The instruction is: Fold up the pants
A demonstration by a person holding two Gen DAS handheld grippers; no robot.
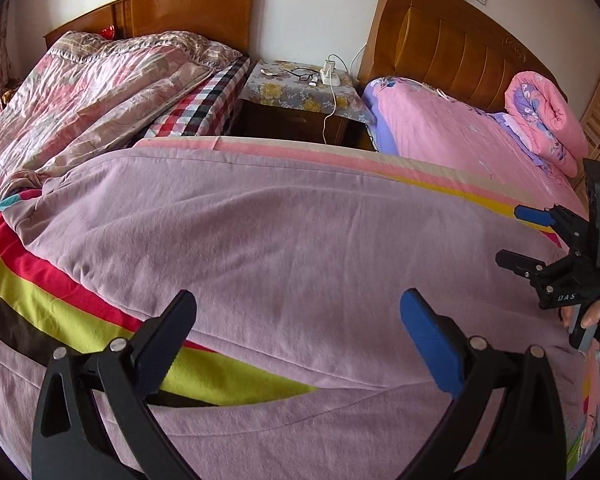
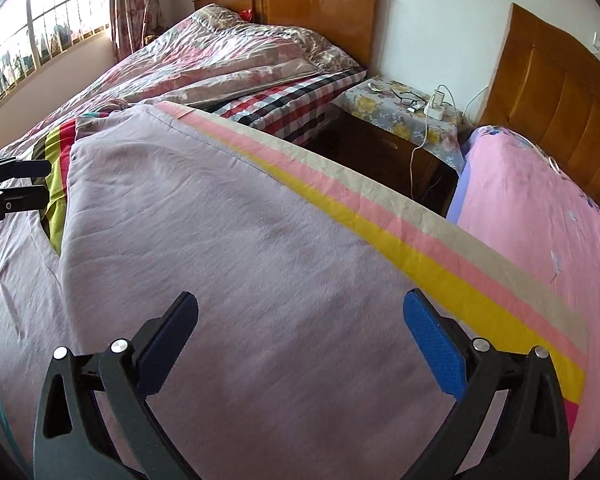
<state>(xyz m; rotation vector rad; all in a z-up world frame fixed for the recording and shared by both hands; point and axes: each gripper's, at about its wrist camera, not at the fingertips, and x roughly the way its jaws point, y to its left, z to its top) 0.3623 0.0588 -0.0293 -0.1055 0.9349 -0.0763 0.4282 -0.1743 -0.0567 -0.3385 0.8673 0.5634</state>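
a: status of the soft lilac cotton pants (image 1: 300, 240)?

b: spread flat across the striped multicolour cloth (image 1: 60, 300) that covers the work surface. a curved edge near the left gripper exposes the yellow-green and red stripes beneath; whether that gap lies between the legs cannot be told. in the right wrist view the pants (image 2: 240, 240) lie beside the yellow and pink stripe band (image 2: 440, 248).

a: left gripper (image 1: 298, 316)?

b: fingers spread wide, nothing between them, held over the near part of the fabric. judgement: positioned to come down on an edge.

a: right gripper (image 2: 300, 316)?

b: likewise spread and empty, over the broad middle of the garment. in the left wrist view it (image 1: 516, 236) sits at the right end of the pants, jaws parted, a hand (image 1: 584, 316) on its grip.

a: reason for this placement?

b: judgement: one tool at each end permits a symmetric lift, so the cloth folds without twisting. no grasp is made yet.

a: hazards?

b: the cover cloth may be pinched along with the pants. the flower-patterned nightstand (image 1: 300, 92) stands well apart, between two beds.
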